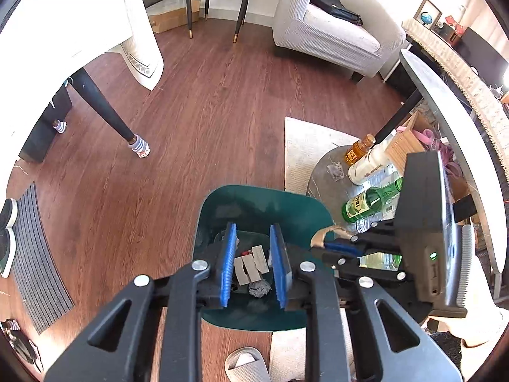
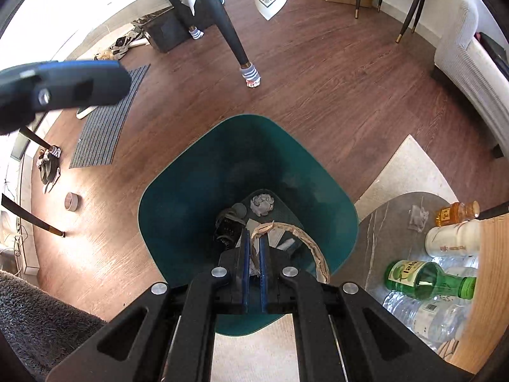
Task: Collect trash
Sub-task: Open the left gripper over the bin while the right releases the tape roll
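My left gripper [image 1: 253, 262]: jaws apart, empty | my right gripper [image 2: 254, 264]: clamped on paper strip [image 2: 313, 248] (curling toward 3 o'clock) | both over green bin [image 2: 197, 197]

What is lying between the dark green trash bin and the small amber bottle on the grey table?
Right wrist view: only a crumpled wrapper on bare grey table; bin, bottle.

Bin [image 2: 178, 191] mouth left open above; right side crowded by bottles [image 2: 426, 280] on low worktop [image 2: 381, 232]; left floor [image 2: 191, 95] clear.
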